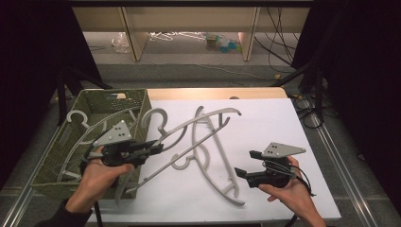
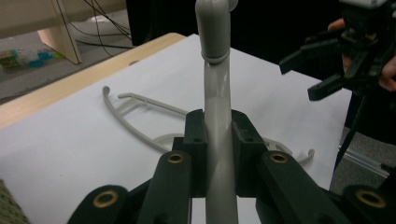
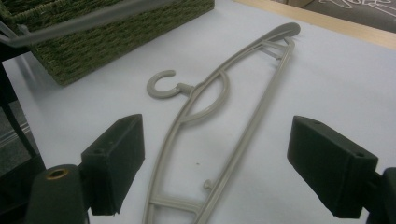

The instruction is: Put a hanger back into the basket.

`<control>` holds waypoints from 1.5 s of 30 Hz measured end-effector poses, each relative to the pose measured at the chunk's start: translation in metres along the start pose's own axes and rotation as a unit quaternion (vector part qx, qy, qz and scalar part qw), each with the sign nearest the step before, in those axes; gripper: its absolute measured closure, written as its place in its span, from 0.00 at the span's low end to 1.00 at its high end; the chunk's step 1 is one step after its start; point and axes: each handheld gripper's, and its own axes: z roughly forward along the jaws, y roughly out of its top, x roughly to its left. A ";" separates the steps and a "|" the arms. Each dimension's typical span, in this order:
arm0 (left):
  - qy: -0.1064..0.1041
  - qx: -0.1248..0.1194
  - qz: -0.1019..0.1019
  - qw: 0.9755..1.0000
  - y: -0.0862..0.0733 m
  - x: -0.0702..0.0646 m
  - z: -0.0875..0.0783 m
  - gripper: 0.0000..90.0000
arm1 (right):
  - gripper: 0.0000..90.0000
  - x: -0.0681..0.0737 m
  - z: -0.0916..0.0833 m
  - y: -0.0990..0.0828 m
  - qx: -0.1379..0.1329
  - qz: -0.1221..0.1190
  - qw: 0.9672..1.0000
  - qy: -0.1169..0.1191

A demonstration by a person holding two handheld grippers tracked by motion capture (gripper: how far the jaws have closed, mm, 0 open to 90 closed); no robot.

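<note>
The left gripper [image 1: 153, 147] is clamped on a grey hanger [image 1: 189, 130], lifted beside the green woven basket [image 1: 137, 101]. The left gripper view adds the detail: both pads pinch the hanger's neck, the hook [image 2: 212, 18] rising beyond them. The right gripper [image 1: 246, 163] has its jaws spread wide with nothing between them. Its own view shows a second hanger [image 3: 224, 121] flat on the white sheet [image 3: 327, 84] just ahead, untouched, hook turned toward the basket.
</note>
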 end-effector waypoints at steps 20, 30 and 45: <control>0.051 -0.036 -0.011 0.998 0.038 0.033 -0.061 0.87 | 0.21 0.003 0.000 -0.003 0.001 0.004 1.000 0.000; 0.101 -0.046 -0.037 0.993 0.028 0.068 -0.078 0.87 | 0.21 0.002 -0.001 -0.003 0.004 -0.001 1.000 -0.004; 0.161 -0.048 -0.066 0.984 0.005 0.118 -0.097 0.88 | 0.21 0.004 0.001 -0.004 -0.012 -0.003 1.000 0.002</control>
